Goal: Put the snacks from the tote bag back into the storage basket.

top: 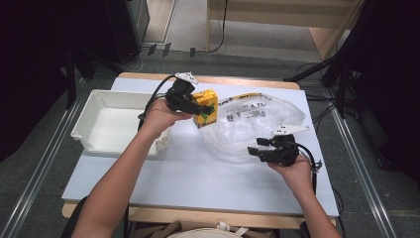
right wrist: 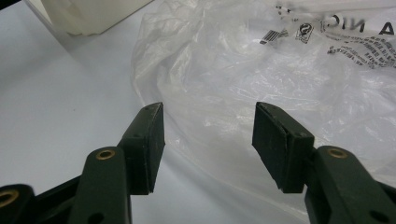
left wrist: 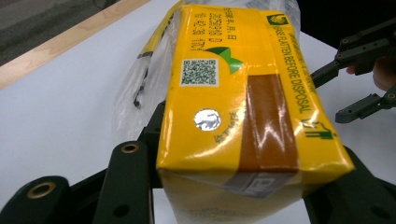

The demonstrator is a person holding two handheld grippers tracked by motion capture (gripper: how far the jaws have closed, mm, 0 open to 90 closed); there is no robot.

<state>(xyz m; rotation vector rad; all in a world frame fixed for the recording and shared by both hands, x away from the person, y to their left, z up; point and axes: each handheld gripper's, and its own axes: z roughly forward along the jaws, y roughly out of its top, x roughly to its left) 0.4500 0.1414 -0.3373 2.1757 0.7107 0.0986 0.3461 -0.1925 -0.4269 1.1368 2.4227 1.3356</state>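
Note:
A yellow drink carton (top: pixel 206 107) with green print and a brown taped strip hangs above the table, and my left gripper (top: pixel 198 108) is shut on it. The left gripper view shows the carton (left wrist: pixel 243 107) close up between both jaws, its foil straw spot facing the camera. A clear plastic bag (top: pixel 252 124) with black print and a yellow band lies crumpled on the white table (top: pixel 188 173). Beside the bag's near edge my right gripper (top: pixel 253 147) stands open, nothing between its fingers. In the right gripper view the bag (right wrist: pixel 261 70) lies just beyond my right gripper (right wrist: pixel 208 126).
A white plastic bin (top: pixel 114 121) stands at the table's left, close to my left forearm; its corner (right wrist: pixel 88 16) appears in the right gripper view. My right gripper (left wrist: pixel 359 70) shows far off in the left gripper view. Cables and dark stands ring the table.

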